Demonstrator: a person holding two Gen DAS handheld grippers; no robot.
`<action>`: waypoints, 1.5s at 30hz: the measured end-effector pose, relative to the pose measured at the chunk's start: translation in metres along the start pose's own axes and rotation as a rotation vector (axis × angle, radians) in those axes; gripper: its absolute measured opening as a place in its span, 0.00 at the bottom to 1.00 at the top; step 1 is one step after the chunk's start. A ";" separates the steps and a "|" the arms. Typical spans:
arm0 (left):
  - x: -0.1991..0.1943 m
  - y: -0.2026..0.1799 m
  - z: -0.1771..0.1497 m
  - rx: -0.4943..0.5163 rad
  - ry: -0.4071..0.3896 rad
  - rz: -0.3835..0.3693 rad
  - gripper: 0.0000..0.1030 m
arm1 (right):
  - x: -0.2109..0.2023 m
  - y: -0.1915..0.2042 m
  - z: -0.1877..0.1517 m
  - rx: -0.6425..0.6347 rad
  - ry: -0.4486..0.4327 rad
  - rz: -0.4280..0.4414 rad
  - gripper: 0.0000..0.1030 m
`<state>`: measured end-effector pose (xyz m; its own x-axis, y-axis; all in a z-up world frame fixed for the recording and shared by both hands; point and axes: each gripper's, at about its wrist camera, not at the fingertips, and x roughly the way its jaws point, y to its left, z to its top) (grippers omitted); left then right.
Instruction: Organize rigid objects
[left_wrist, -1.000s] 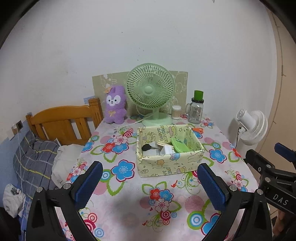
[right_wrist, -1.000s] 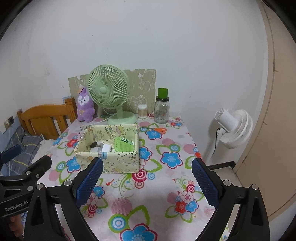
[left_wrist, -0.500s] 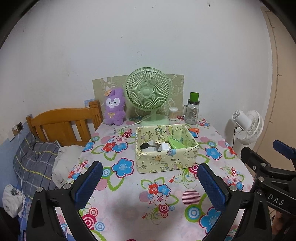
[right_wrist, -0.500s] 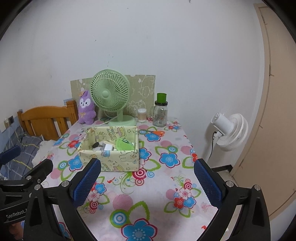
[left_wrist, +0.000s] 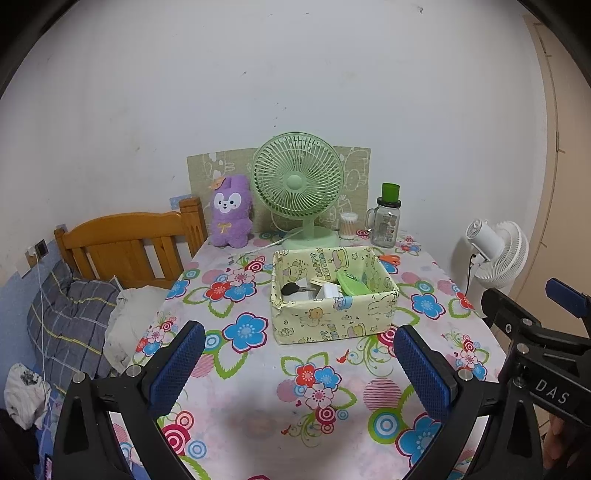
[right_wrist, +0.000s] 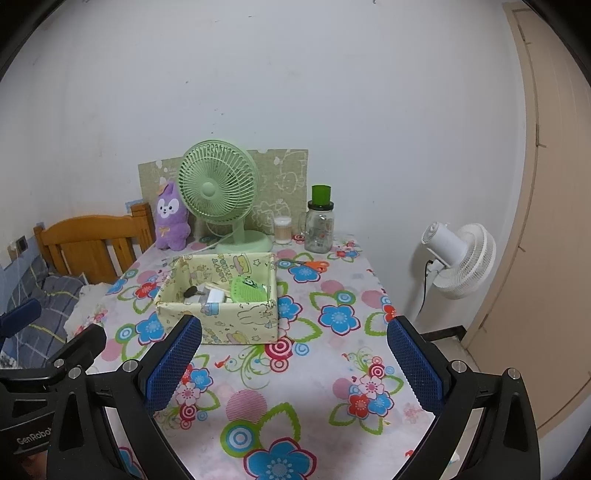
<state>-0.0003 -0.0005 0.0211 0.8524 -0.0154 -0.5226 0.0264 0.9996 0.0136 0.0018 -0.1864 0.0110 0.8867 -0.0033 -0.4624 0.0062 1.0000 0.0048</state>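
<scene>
Both tools hover above the near edge of the flower-patterned desk (left_wrist: 258, 373), nothing between their jaws: the left tool (left_wrist: 295, 369) stands wide apart, and the right tool (right_wrist: 291, 363) has just been opening to its full spread. The rigid objects, a green plastic lid (left_wrist: 352, 285) and a black-headed key (left_wrist: 291, 288) among them, lie gathered in the pale yellow cartoon-print box (left_wrist: 332, 317), apparently placed mid-desk for easy reach.

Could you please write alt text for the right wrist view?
An open, empty right tool hovers over a floral tablecloth, facing a yellow patterned box of small items. Behind stand a green fan, purple plush and glass jar.
</scene>
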 end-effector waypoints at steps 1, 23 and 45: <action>0.000 0.000 0.000 -0.001 0.003 -0.003 1.00 | 0.000 0.000 0.000 0.002 0.000 -0.004 0.99; -0.004 -0.003 -0.004 -0.018 -0.014 0.016 1.00 | -0.002 -0.001 -0.003 -0.004 -0.026 -0.016 0.99; -0.007 -0.006 -0.005 -0.018 -0.019 0.015 1.00 | -0.009 -0.003 -0.001 -0.007 -0.045 -0.013 0.99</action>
<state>-0.0086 -0.0061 0.0207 0.8626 -0.0010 -0.5059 0.0045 1.0000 0.0058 -0.0065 -0.1898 0.0136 0.9064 -0.0168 -0.4221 0.0149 0.9999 -0.0077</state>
